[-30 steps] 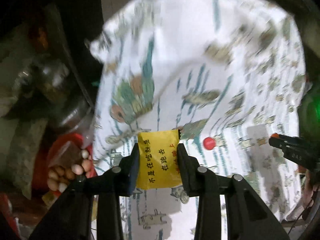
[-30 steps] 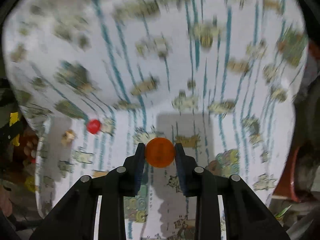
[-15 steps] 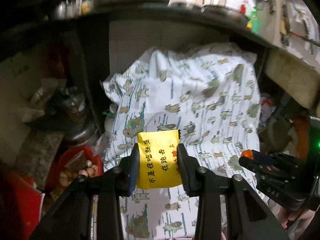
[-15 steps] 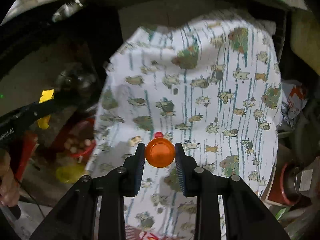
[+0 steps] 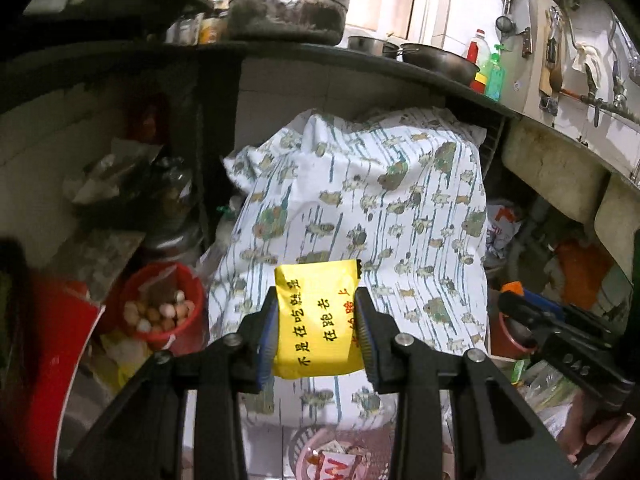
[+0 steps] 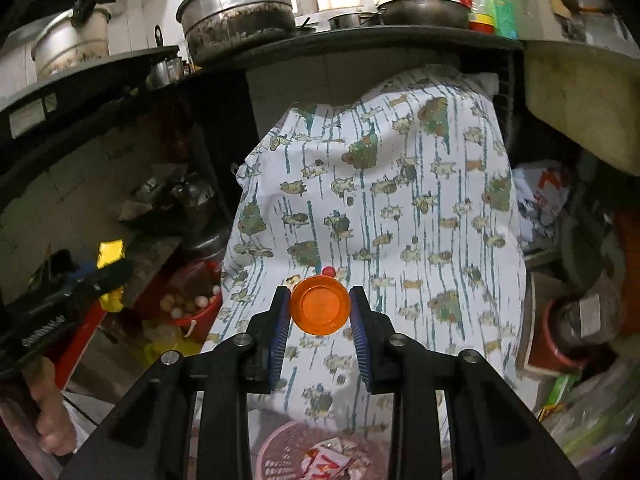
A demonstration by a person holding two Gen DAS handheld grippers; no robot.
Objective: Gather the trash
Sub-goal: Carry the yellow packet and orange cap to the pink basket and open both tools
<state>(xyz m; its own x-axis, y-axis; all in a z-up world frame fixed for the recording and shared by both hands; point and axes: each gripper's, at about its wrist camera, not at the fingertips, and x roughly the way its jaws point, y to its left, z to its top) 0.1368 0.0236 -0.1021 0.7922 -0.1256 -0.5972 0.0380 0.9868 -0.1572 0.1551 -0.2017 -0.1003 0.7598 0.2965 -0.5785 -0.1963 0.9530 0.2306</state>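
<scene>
My left gripper (image 5: 318, 322) is shut on a yellow snack packet (image 5: 318, 316) with black lettering, held up in front of a table under a patterned cloth (image 5: 360, 208). My right gripper (image 6: 320, 312) is shut on a small round orange cap (image 6: 320, 310). A small red cap (image 6: 328, 271) lies on the cloth just beyond it. A pink perforated basket (image 6: 280, 452) with a red-and-white wrapper inside sits low, below both grippers. The right gripper also shows at the right edge of the left wrist view (image 5: 516, 300), and the left gripper with its packet (image 6: 110, 254) shows at the left of the right wrist view.
A red bucket of eggs (image 5: 160, 308) stands left of the cloth. Above it runs a dark counter (image 5: 320, 56) with a large metal pot (image 5: 288, 0), pans and bottles. A sink (image 5: 560, 176) is at the right, clutter beneath it. A hand (image 6: 44, 400) shows at lower left.
Both grippers have lifted and pulled back from the cloth with the packet and the orange cap still held. The counter, pots and the pink basket have come into view.
</scene>
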